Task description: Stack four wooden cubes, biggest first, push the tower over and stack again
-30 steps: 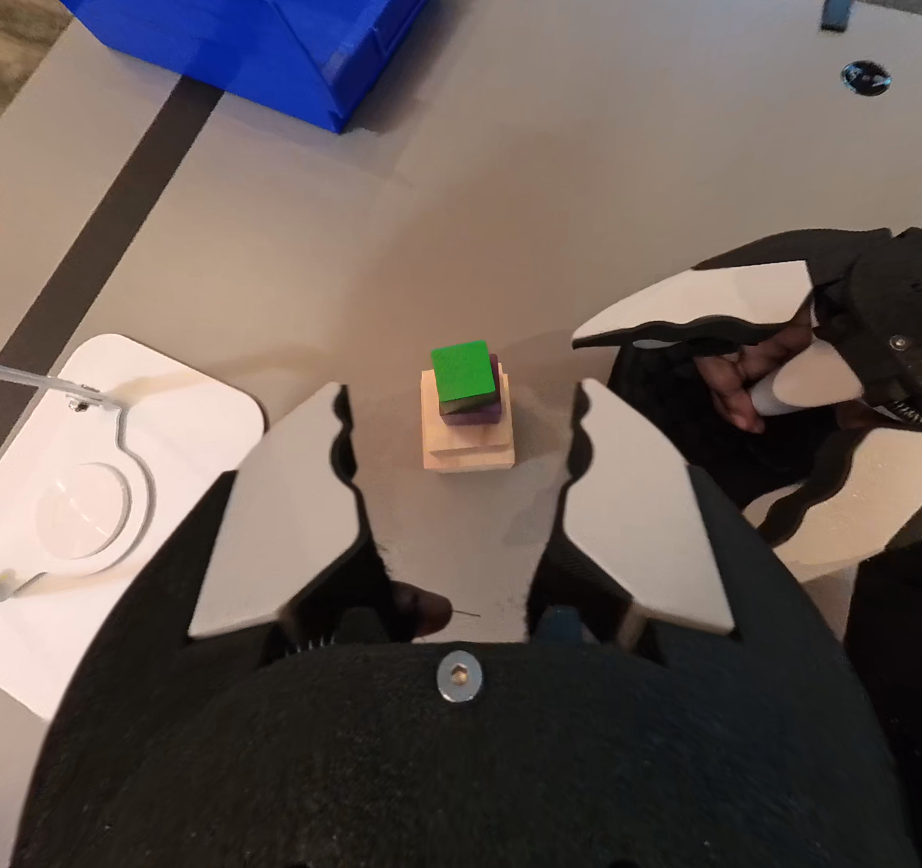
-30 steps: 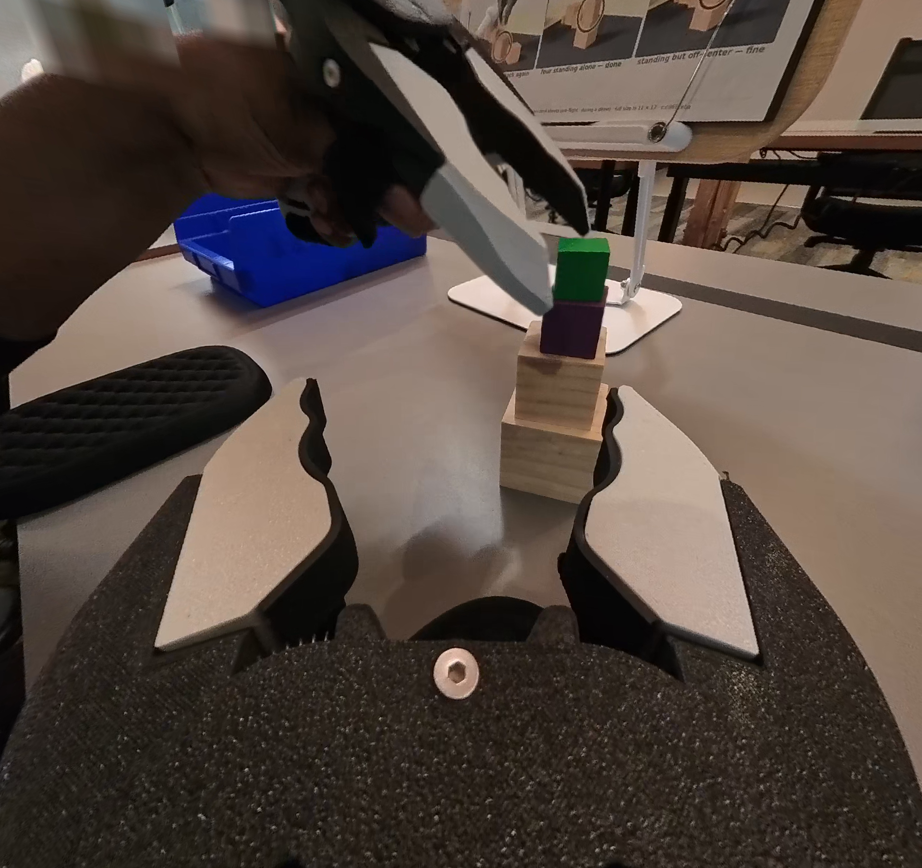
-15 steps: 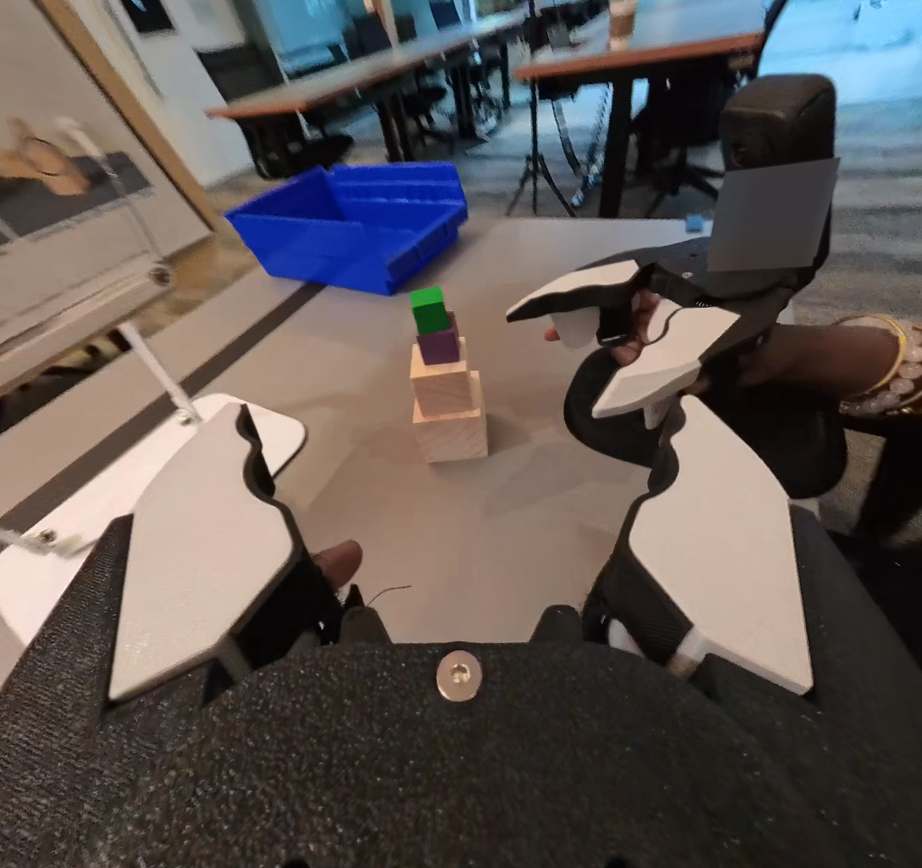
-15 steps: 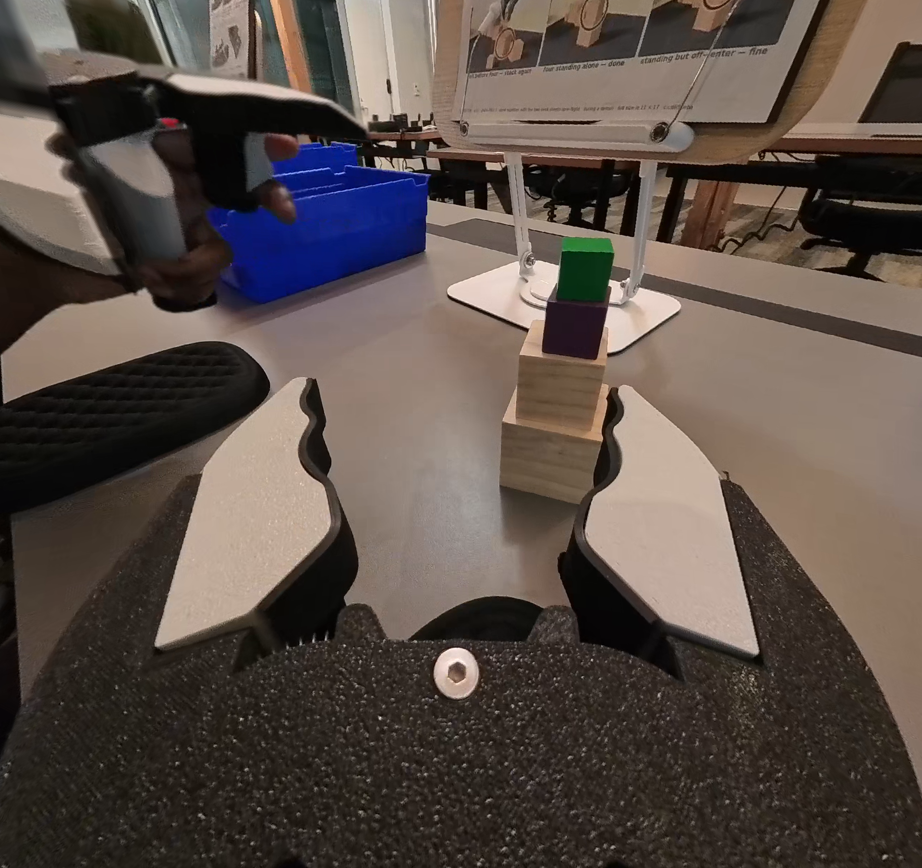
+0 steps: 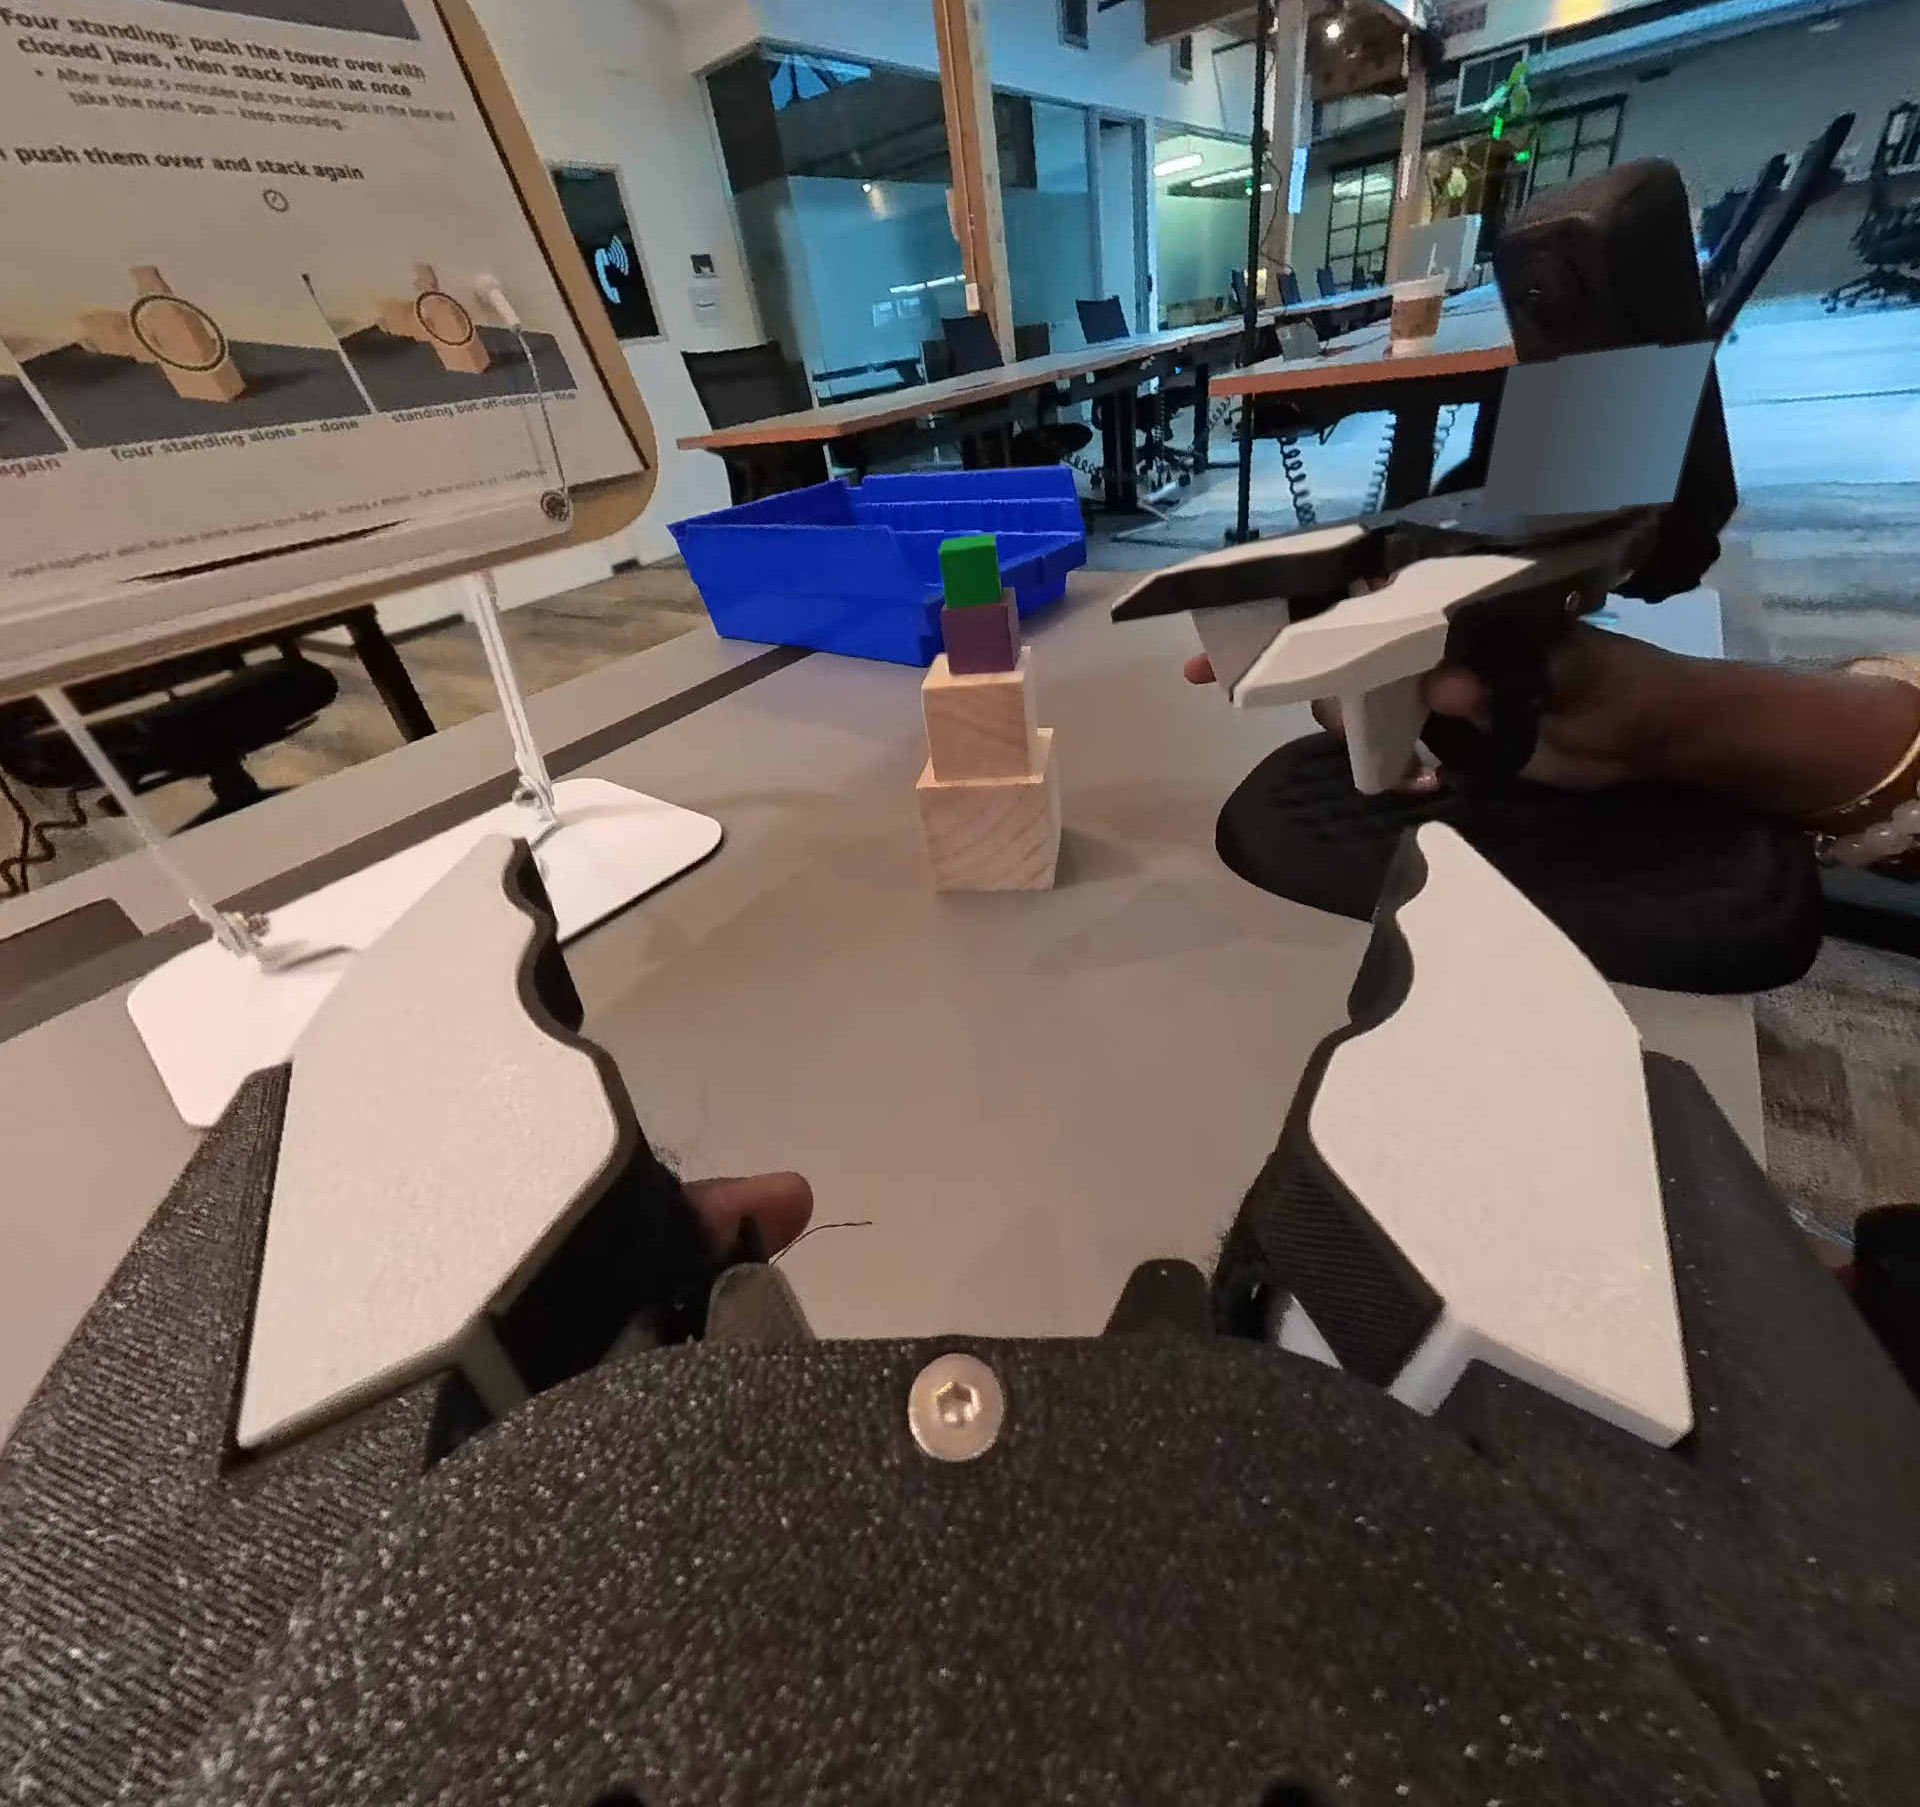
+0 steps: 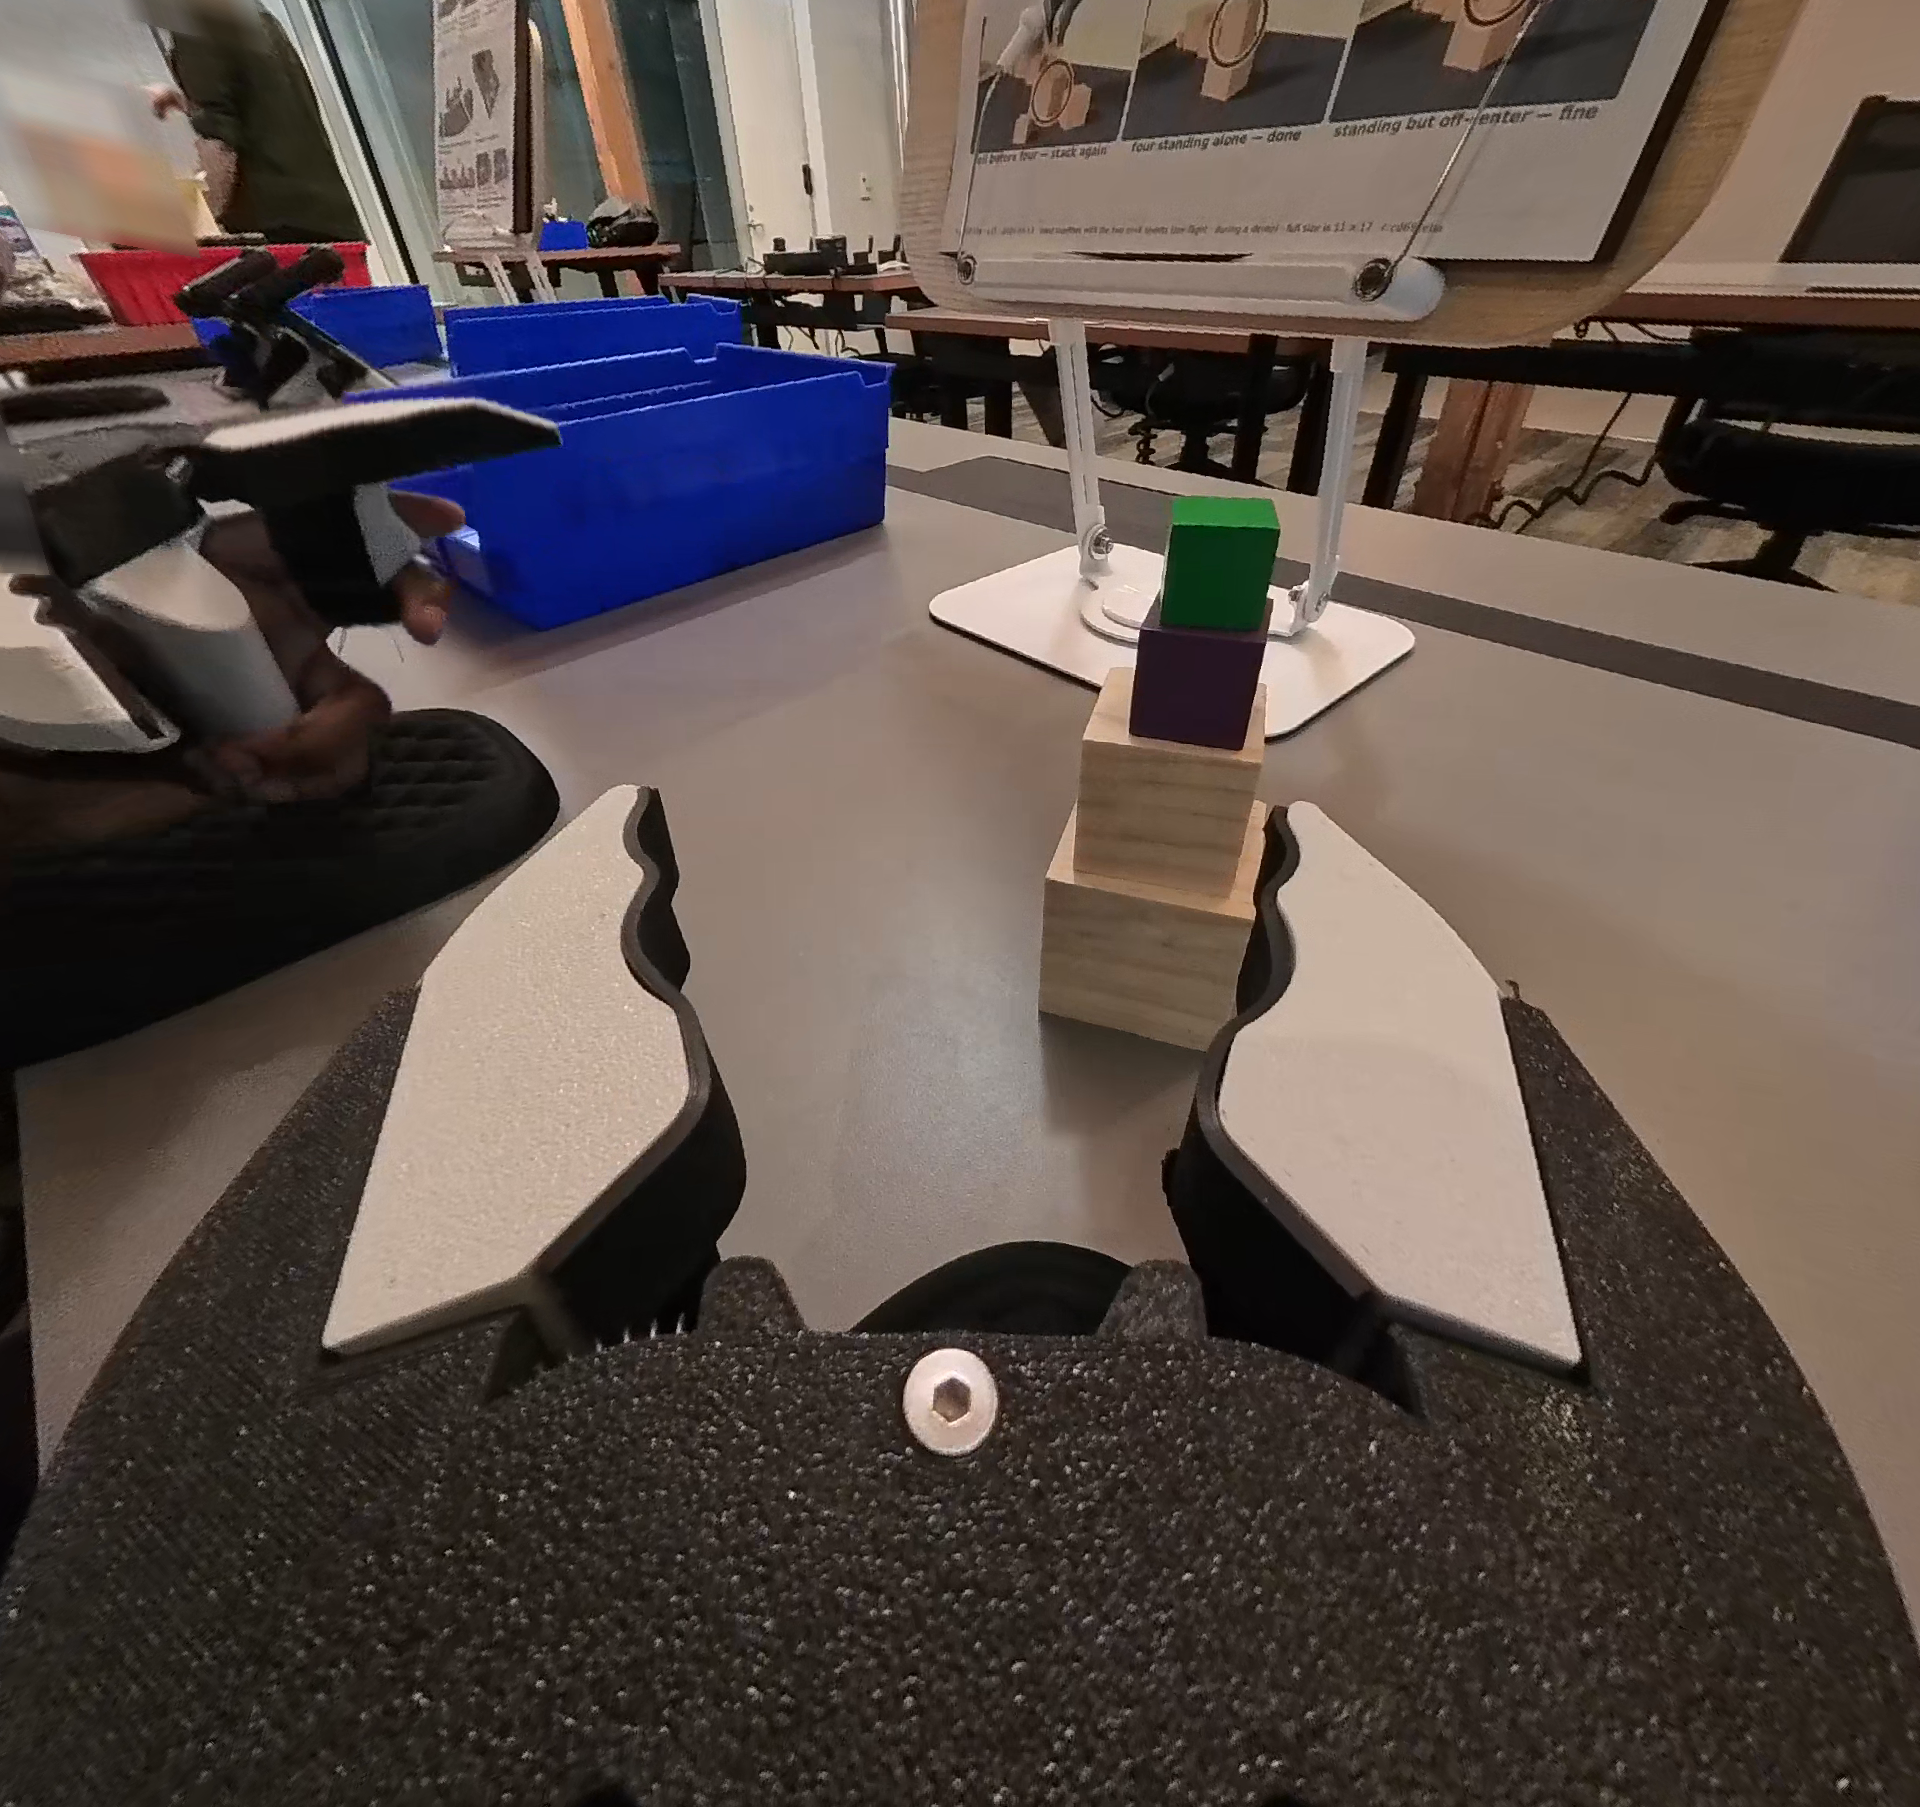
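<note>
A tower of cubes stands alone on the grey table (image 5: 935, 1082): a green cube (image 5: 969, 571) on a purple cube (image 5: 981, 637), on a smaller wooden cube (image 5: 979, 724), on a larger wooden cube (image 5: 989, 822). It also shows in the right wrist view, with the green cube (image 6: 1218, 562) on top and the large wooden cube (image 6: 1143, 957) at the base. My left gripper (image 5: 961, 884) is open and empty, drawn back from the tower. My right gripper (image 6: 961, 822) is open and empty, its right finger (image 6: 1351, 978) close beside the base cube, and it shows from the side in the left wrist view (image 5: 1247, 635).
A blue bin (image 5: 831, 583) stands behind the tower. A sign board on a white stand (image 5: 416, 916) is at the left of the left wrist view and behind the tower in the right wrist view (image 6: 1174, 614). A black padded rest (image 5: 1507, 874) lies at the table's right edge.
My left gripper opened wide, left the green cube on top of the tower, and drew back and down from above it. The right gripper stayed still.
</note>
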`<state>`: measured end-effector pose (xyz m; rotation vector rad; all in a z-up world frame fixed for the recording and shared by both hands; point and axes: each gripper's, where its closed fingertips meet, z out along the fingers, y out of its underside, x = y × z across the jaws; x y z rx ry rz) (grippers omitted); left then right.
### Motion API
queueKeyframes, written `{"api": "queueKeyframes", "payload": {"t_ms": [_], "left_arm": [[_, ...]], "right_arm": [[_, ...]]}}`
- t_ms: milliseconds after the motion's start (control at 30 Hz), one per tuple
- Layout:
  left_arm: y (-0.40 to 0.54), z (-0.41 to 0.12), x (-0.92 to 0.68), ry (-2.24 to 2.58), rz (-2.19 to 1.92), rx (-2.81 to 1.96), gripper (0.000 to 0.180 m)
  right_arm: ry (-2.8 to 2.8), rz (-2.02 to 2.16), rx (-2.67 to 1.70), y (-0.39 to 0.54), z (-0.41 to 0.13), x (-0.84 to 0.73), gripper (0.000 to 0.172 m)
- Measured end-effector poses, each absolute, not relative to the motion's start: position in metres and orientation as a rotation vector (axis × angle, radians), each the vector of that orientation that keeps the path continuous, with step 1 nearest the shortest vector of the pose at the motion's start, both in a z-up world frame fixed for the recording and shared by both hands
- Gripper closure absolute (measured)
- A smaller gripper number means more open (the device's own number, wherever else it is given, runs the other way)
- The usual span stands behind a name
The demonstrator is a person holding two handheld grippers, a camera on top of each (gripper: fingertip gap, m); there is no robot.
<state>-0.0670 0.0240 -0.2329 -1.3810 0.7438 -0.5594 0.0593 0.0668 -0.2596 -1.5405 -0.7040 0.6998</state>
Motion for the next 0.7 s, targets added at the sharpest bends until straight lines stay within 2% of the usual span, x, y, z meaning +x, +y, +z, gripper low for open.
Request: {"api": "queueKeyframes", "payload": {"t_ms": [700], "left_arm": [[0.013,-0.237,-0.071,0.730,-0.618,-1.341,0.044]], "right_arm": [[-0.697,0.720,-1.526,0.066,-0.257,0.060,0.067]]}}
